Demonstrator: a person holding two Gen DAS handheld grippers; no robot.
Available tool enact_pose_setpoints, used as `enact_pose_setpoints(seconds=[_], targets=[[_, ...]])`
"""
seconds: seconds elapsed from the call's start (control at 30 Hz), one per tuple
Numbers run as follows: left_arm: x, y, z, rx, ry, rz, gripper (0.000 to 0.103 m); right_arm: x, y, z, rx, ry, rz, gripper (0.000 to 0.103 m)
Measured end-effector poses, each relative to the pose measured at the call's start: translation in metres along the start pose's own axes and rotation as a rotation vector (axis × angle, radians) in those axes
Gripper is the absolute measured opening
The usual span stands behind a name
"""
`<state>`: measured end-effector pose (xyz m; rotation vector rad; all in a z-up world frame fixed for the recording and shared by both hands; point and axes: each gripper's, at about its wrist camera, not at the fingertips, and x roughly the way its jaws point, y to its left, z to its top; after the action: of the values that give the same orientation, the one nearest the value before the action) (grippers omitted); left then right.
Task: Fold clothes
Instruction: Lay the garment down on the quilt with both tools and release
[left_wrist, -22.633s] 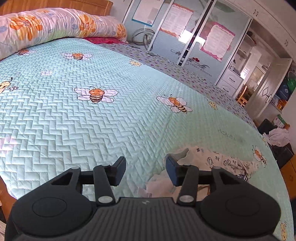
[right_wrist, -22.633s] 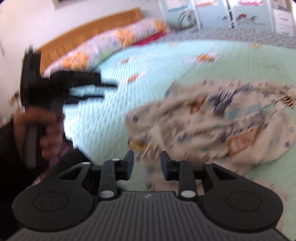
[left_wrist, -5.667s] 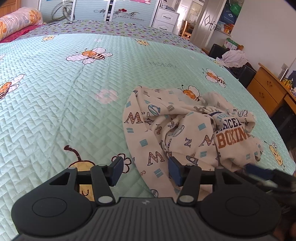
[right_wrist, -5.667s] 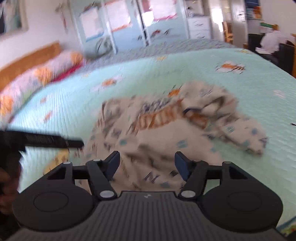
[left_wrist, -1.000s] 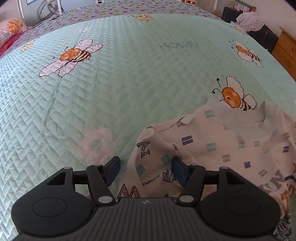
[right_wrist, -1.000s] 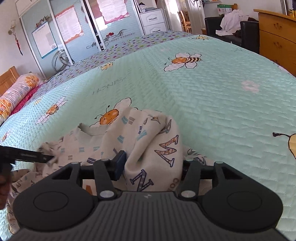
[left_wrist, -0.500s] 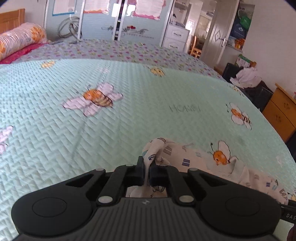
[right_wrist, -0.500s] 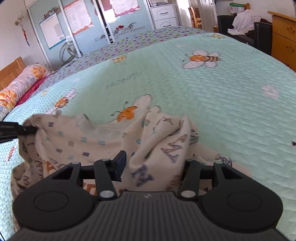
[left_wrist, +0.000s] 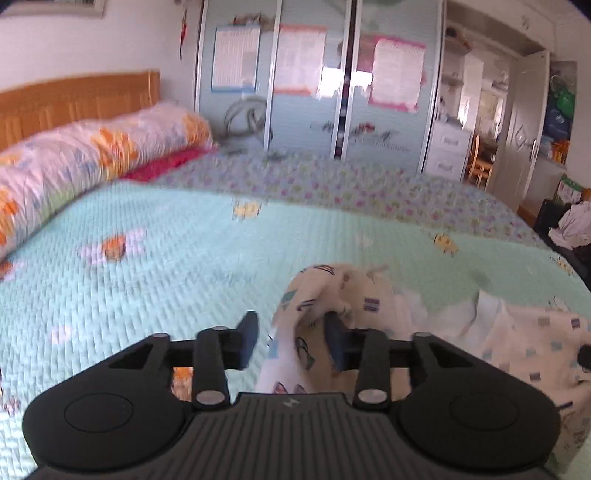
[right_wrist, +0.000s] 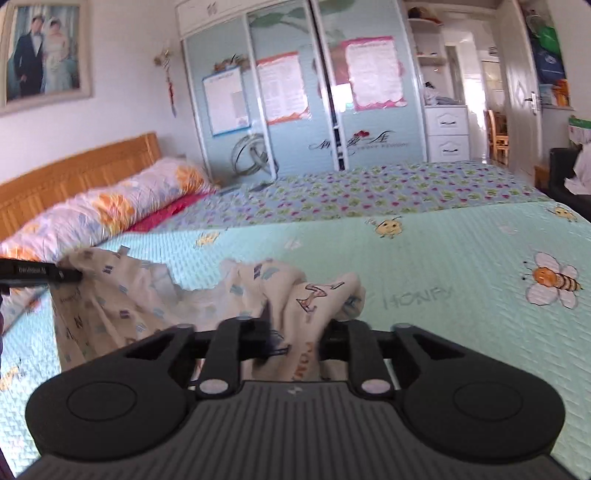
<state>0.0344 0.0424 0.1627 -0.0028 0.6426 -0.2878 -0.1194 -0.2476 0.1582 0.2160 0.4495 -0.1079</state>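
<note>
Printed garment (right_wrist: 155, 306) bunched between both part-open hand-held grippers' jaws

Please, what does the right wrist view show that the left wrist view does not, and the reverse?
Only the right wrist view: a framed photo on the wall, and the left gripper side-on at the garment edge. Only the left wrist view: that gripper's fingers apart around a fold. Both: the bee quilt, the pillow, the wardrobe.
</note>
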Motion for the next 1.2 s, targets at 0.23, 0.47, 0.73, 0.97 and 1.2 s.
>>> enact_pose_setpoints(seconds=[0.23, 0.47, 0.73, 0.97, 1.2], targets=[[-0.006, 0.015, -0.109, -0.091, 0.146, -0.071, 0.048, 0.01, 0.012, -0.072, 0.056, 0.172, 0.004, 0.055], [-0.04, -0.024, -0.161, 0.032, 0.171, -0.102, 0.052, -0.027, 0.036, -0.151, 0.025, 0.295, 0.051, 0.057], [-0.073, -0.071, -0.177, 0.135, 0.161, -0.162, 0.058, -0.046, 0.051, -0.176, -0.042, 0.358, 0.094, 0.011], [-0.101, -0.098, -0.174, 0.201, 0.119, -0.191, 0.061, -0.093, 0.042, -0.174, -0.035, 0.31, 0.111, 0.004], [-0.119, -0.116, -0.172, 0.251, 0.082, -0.21, 0.062, -0.117, 0.029, -0.173, 0.022, 0.27, 0.093, 0.009]])
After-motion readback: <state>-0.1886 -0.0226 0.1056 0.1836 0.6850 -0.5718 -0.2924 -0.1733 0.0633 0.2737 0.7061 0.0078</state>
